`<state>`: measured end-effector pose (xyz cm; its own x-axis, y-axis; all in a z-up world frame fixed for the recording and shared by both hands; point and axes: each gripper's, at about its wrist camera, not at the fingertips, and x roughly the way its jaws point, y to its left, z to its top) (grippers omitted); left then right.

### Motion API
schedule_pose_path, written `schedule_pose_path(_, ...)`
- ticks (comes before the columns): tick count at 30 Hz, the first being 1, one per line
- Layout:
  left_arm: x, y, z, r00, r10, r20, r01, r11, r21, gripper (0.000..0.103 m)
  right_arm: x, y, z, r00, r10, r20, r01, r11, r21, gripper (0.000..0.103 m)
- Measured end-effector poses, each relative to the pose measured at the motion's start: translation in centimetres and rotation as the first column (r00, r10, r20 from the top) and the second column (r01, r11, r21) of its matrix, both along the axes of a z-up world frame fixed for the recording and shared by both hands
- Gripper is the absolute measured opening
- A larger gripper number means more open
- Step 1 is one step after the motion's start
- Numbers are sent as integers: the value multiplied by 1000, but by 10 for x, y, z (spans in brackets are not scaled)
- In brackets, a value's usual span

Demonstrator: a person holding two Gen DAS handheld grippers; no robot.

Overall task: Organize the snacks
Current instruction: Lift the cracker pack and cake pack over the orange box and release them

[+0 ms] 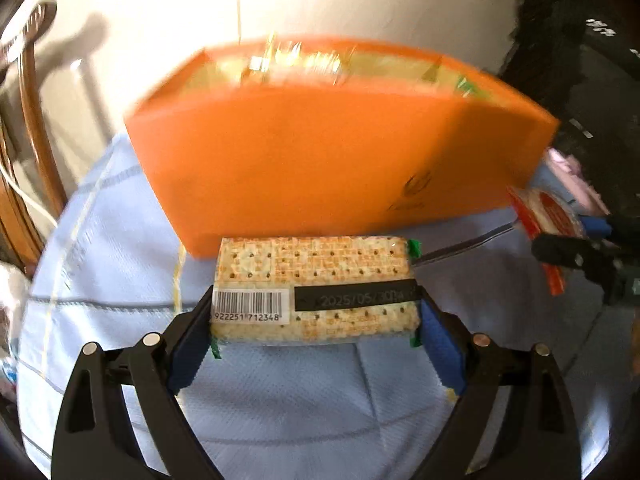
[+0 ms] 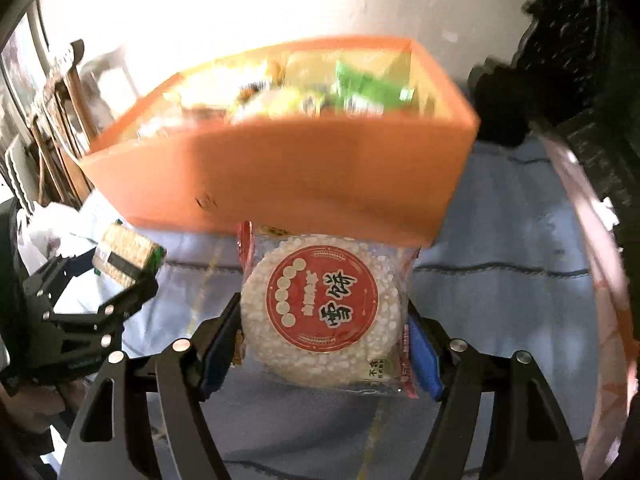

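A clear pack of square crackers [image 1: 312, 276] with a barcode label is held above the cloth, with my left gripper [image 1: 314, 312] shut on its two ends. Just behind it stands an orange box [image 1: 340, 152] with several snack packets showing over its rim. In the right wrist view my right gripper [image 2: 324, 314] is shut on a round rice-cracker pack [image 2: 322, 312] with a red label, close in front of the orange box [image 2: 280, 176]. The left gripper [image 2: 124, 276] with its cracker pack [image 2: 126, 254] shows at the left there. The right gripper's red pack [image 1: 540, 216] appears at the left view's right edge.
A light blue checked tablecloth [image 1: 288, 392] covers the table. A wooden chair [image 1: 36, 128] stands at the left beyond the table edge. Dark bulky objects [image 2: 580, 80] sit at the back right, with a pink item [image 1: 568, 172] beside the box.
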<state>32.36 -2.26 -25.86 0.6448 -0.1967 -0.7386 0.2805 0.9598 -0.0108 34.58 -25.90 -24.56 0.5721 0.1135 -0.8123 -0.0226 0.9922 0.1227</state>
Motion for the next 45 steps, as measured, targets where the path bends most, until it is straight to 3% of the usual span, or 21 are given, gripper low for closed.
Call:
schedule_pose_path(7, -9, 2, 71, 995, 2, 99, -1, 1000, -9, 89, 8, -4, 75, 993, 6, 117, -7, 1000, 9, 74)
schedule_pose_path(10, 8, -3, 106, 990, 3, 139, -6, 1000, 19, 89, 26, -8, 117, 986, 13, 164, -13, 1000, -2, 74)
schedule_pose_path(16, 43, -9, 169, 977, 33, 209, -34, 999, -2, 89, 48, -7, 185, 969, 28, 244, -21, 999, -32, 74)
schedule_pose_path(21, 60, -19, 208, 963, 30, 267, -29, 1000, -8, 90, 64, -10, 219, 960, 27, 279, -17, 999, -39, 74)
schedule_pose_path(26, 73, -28, 209, 965, 30, 261, -28, 1000, -11, 90, 72, -10, 227, 962, 27, 271, -14, 999, -49, 74)
schedule_pose_path(34, 91, -34, 185, 973, 38, 230, -39, 999, -1, 91, 90, -13, 209, 970, 14, 242, -8, 1000, -26, 75)
schedule_pose_path(35, 99, -36, 181, 976, 38, 216, -39, 999, -3, 94, 98, -12, 206, 972, 26, 232, -20, 999, -24, 79)
schedule_pose_path(36, 110, -38, 172, 984, 32, 177, -31, 999, -9, 97, 106, -10, 201, 977, 36, 209, -31, 999, -28, 89)
schedule_pose_path(38, 124, -39, 159, 991, 60, 122, -64, 997, 35, 99, 121, -13, 188, 987, 6, 158, 5, 998, -70, 97)
schedule_pose_path(41, 126, -28, 151, 993, 95, 74, -98, 995, 30, 99, 114, -21, 186, 987, -30, 156, 41, 997, -64, 97)
schedule_pose_path(45, 104, -19, 153, 992, 100, 83, -103, 994, 37, 99, 83, -29, 188, 984, -70, 165, 76, 997, -30, 97)
